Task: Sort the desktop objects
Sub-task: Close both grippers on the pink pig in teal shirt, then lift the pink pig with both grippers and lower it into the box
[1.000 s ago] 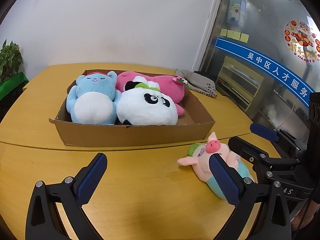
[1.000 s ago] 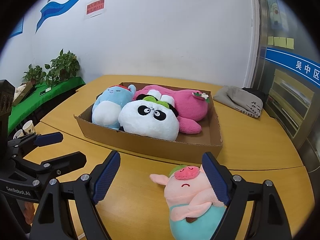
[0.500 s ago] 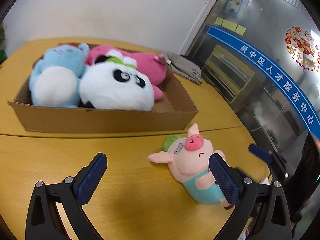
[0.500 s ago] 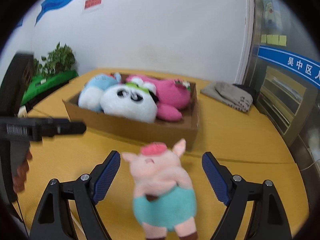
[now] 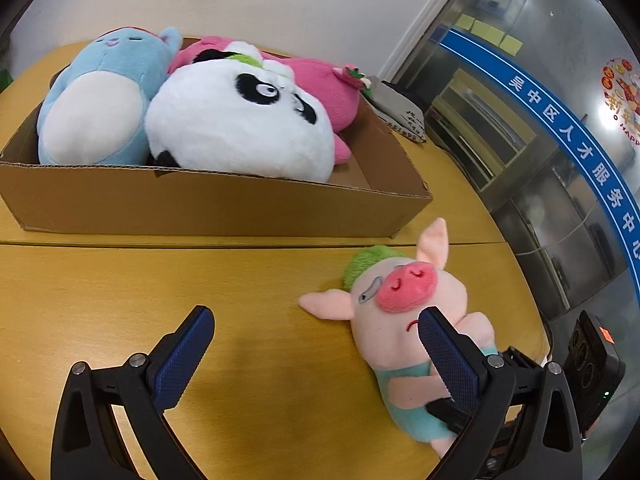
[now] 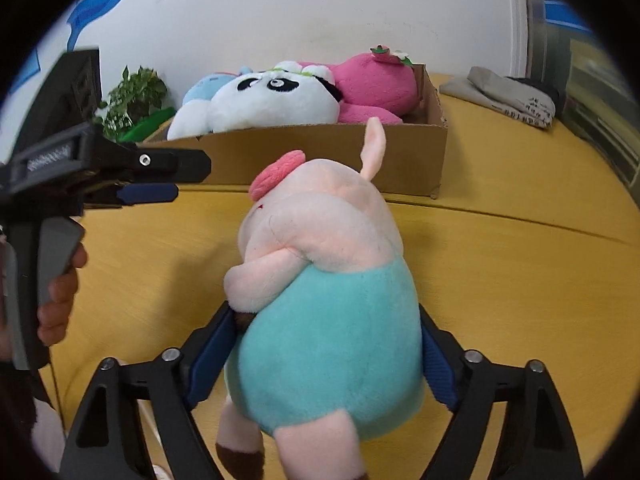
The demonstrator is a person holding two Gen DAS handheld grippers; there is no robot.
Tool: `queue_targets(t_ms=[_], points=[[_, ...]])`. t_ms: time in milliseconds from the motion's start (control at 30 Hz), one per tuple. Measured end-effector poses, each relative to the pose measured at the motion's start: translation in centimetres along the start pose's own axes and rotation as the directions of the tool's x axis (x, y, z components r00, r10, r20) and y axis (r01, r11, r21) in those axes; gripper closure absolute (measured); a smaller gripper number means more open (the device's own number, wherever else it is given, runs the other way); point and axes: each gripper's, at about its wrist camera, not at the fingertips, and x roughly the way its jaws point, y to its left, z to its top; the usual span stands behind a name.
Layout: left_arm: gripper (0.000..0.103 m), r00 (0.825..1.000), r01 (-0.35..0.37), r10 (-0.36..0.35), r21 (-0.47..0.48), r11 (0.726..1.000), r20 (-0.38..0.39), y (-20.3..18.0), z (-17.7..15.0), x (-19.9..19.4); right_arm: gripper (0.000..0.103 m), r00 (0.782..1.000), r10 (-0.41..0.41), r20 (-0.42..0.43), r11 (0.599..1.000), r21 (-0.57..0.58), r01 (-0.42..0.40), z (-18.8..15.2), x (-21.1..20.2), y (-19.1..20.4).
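Tabletop: yellow wooden tabletop (image 5: 120, 300), brown cardboard box (image 5: 208, 208) at far side.
Right claw (image 6: 324, 356): clamped on pink plush pig in teal shorts (image 6: 328, 280).
Left claw (image 5: 316, 352): spread wide, holding nothing.

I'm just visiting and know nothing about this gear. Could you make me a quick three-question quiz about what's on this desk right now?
1. True or false: the pig plush is already inside the cardboard box.
2. Which gripper is closed on the pig plush: A) left gripper, B) right gripper, C) neither?
3. Fill in: the toy lying between the blue plush and the pink plush in the box is a ____ plush.

Key:
1. False; it is in front of the box.
2. B; the left gripper is open.
3. panda.
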Motion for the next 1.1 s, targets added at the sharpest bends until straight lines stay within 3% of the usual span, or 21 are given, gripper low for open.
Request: queue_targets(t_ms=[200, 300, 367, 433, 600, 700, 800, 900, 1000, 1100], points=[[0.0, 0.998, 0.043, -0.044, -0.025, 0.999, -0.033, 0.4, 0.2, 1.6, 0.028, 0.98, 0.197, 0.008, 0.963, 0.186, -0.195, -1.1, 0.3, -0.4], [0.0, 0.996, 0.064, -0.066, -0.032, 0.997, -0.067, 0.3, 0.0, 2.9, 0.028, 0.971, 0.236, 0.02, 0.941, 0.243, -0.234, -1.5, 0.6, -0.3], [0.0, 0.992, 0.093, -0.096, -0.045, 0.995, -0.081, 0.3, 0.0, 3.7, 0.026, 0.972, 0.235, 0.014, 0.94, 0.251, -0.231, -1.6, 0.7, -0.4], [0.0, 0.988, 0.116, -0.12, -0.051, 0.992, -0.1, 0.2, -0.1, 4.4, 0.017, 0.975, 0.22, 0.0, 0.946, 0.242, -0.214, -1.5, 0.6, -0.4], [0.0, 0.986, 0.124, -0.126, -0.023, 0.992, -0.112, -1.2, -0.2, 5.2, 0.016, 0.999, 0.042, 0.01, 0.998, 0.042, -0.042, 0.4, -2.5, 1.3], [0.0, 0.984, 0.135, -0.137, -0.027, 0.991, -0.115, -1.7, -0.3, 4.8, 0.018, 0.999, 0.019, -0.039, 0.999, -0.04, -0.021, 1.1, -1.5, 2.1], [0.0, 0.985, 0.149, -0.151, -0.03, 0.988, -0.085, -1.7, -1.3, 2.2, 0.022, 0.99, 0.115, -0.076, 0.993, 0.024, -0.113, 0.4, 0.5, 1.4], [0.0, 0.987, 0.134, -0.14, -0.067, 0.989, -0.083, -0.7, -2.6, 1.1, 0.024, 0.985, 0.17, -0.04, 0.98, 0.108, -0.165, -0.3, 0.6, 0.3], [0.0, 0.979, 0.118, -0.131, -0.09, 0.989, -0.153, 0.0, -3.7, 3.0, 0.026, 0.978, 0.209, -0.006, 0.964, 0.167, -0.205, -0.9, 0.6, -0.4], [0.0, 0.959, 0.222, -0.244, -0.155, 0.963, -0.145, 0.3, -3.8, 4.6, 0.03, 0.978, 0.21, 0.008, 0.962, 0.178, -0.208, -1.0, 0.4, -0.4]])
